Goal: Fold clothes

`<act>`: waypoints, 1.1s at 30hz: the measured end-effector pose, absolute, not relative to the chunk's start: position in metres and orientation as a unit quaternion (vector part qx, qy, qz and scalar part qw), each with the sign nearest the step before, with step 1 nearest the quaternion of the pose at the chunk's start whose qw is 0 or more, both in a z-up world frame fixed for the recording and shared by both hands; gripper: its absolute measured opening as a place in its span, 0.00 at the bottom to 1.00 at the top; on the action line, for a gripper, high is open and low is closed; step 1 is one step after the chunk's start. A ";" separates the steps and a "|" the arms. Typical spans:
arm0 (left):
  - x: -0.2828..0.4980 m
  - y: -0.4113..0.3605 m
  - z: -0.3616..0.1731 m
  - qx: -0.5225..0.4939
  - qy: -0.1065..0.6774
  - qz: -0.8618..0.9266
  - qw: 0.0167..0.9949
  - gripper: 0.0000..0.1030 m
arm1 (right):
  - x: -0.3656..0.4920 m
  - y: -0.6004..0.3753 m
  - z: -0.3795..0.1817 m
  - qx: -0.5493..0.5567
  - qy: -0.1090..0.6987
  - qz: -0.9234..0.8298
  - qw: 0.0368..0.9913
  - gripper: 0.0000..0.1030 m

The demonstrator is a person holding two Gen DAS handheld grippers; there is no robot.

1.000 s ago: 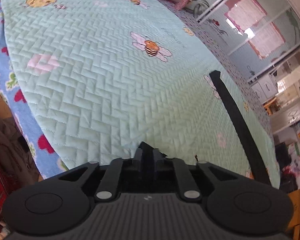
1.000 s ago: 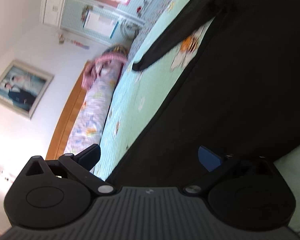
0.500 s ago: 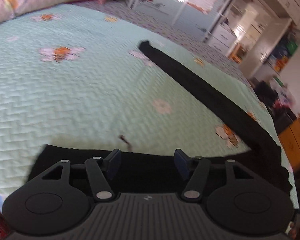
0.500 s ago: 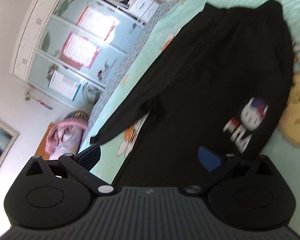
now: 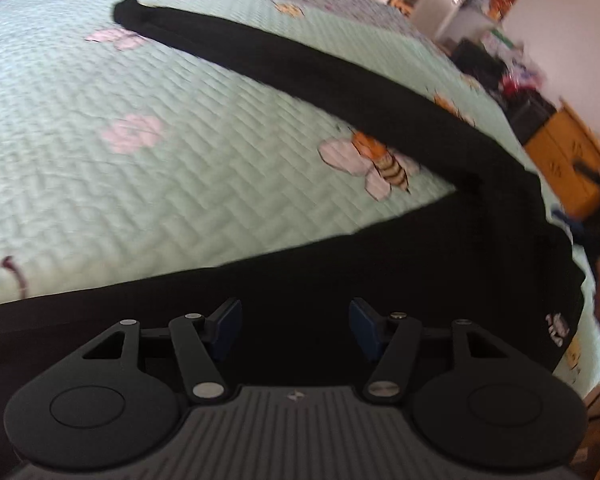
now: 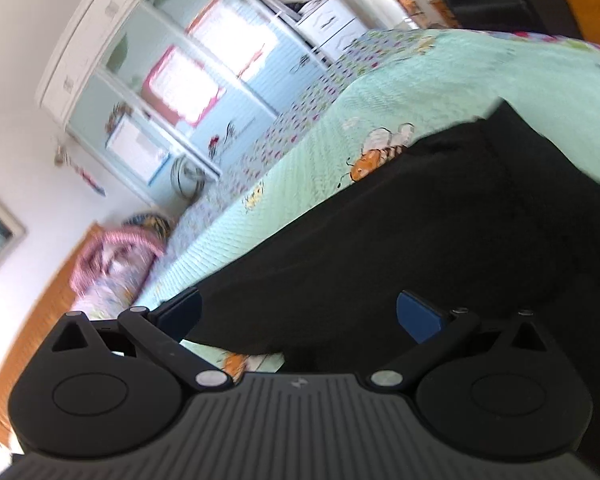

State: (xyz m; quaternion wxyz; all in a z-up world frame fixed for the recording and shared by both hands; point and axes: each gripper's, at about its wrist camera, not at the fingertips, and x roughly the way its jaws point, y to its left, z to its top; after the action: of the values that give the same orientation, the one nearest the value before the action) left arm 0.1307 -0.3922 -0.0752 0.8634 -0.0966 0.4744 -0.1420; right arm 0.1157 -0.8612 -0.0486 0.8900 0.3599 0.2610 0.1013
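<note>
Left claw [image 5: 295,330]: spread, nothing between the pads, low centre of its frame, directly over black cloth.
Right claw [image 6: 300,312]: spread wide, empty, over the same cloth.
Garment [image 5: 380,264]: one black piece flat on the bed [image 5: 140,184].
Long axis: a narrow limb [image 5: 284,64] runs from right to upper left.
Counts: two claws, one garment.

The black garment [image 5: 400,248] runs under the left gripper's body, so its near edge is hidden, and the frame's left edge cuts it off too. White lettering [image 5: 557,329] near its right hem is too small and smeared to read. The room's right side, with the wooden cabinet [image 5: 568,160], is motion-blurred. In the right wrist view the garment [image 6: 440,240] leaves the frame at right, and the pink bedding [image 6: 116,256] by the headboard is blurred.
</note>
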 end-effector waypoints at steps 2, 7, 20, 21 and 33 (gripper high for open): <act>0.135 -0.400 -0.082 -0.086 0.478 -0.141 0.863 0.63 | 0.144 -0.875 -0.057 0.372 0.264 0.106 0.884 1.00; 0.137 -0.403 -0.087 -0.081 0.468 -0.156 0.866 0.79 | 0.226 -0.947 -0.110 0.418 0.327 0.013 0.848 0.48; 0.129 -0.424 -0.091 -0.021 0.456 -0.177 0.872 1.00 | 0.219 -0.972 -0.104 0.410 0.300 -0.010 0.861 0.67; 0.129 -0.426 -0.091 -0.013 0.457 -0.178 0.871 1.00 | 0.221 -0.977 -0.110 0.416 0.306 -0.027 0.856 0.52; 0.128 -0.428 -0.092 -0.007 0.458 -0.173 0.872 1.00 | 0.227 -0.874 -0.071 0.353 0.311 0.113 0.875 0.66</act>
State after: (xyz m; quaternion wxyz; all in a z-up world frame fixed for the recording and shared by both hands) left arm 0.1277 -0.4278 -0.0924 0.8717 -0.0066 0.4584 -0.1731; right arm 0.2272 -0.8740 -0.0707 0.8751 0.3534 0.3106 0.1135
